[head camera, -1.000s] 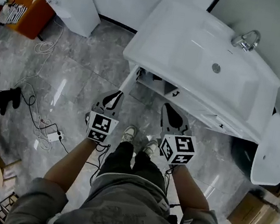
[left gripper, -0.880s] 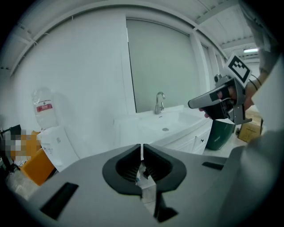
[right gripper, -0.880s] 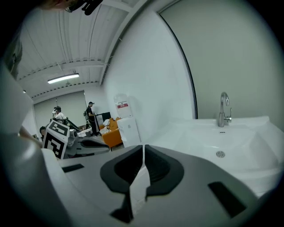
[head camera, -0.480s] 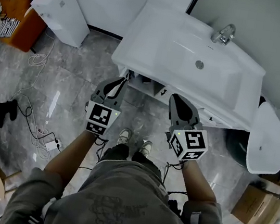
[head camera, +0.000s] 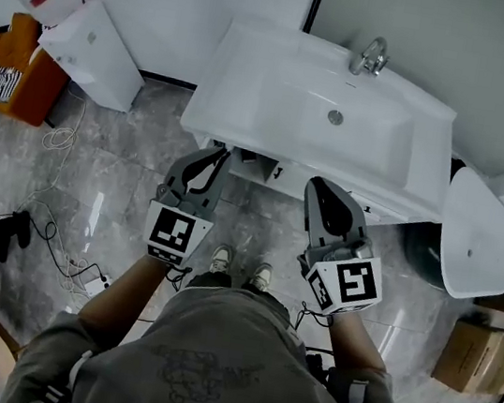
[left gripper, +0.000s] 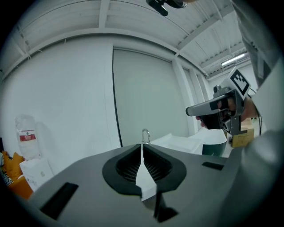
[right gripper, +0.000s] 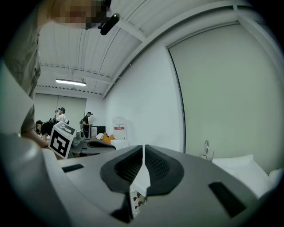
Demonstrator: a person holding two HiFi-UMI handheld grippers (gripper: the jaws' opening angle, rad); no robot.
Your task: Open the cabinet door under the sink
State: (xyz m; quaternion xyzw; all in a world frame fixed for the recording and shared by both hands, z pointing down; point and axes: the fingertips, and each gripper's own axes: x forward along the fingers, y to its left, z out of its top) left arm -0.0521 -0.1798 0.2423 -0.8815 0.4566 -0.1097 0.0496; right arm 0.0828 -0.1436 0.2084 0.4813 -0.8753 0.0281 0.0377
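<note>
Near sink (head camera: 256,54) edge, left claw (head camera: 225,153), right claw (head camera: 315,184) closed

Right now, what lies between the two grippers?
In the head view, only grey floor and the person's shoes lie between the left gripper and the right gripper.

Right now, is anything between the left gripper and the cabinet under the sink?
Nothing visible does. The left gripper, shut and empty, hangs in front of the cabinet, though the sink rim overhangs and hides most of its front.
</note>
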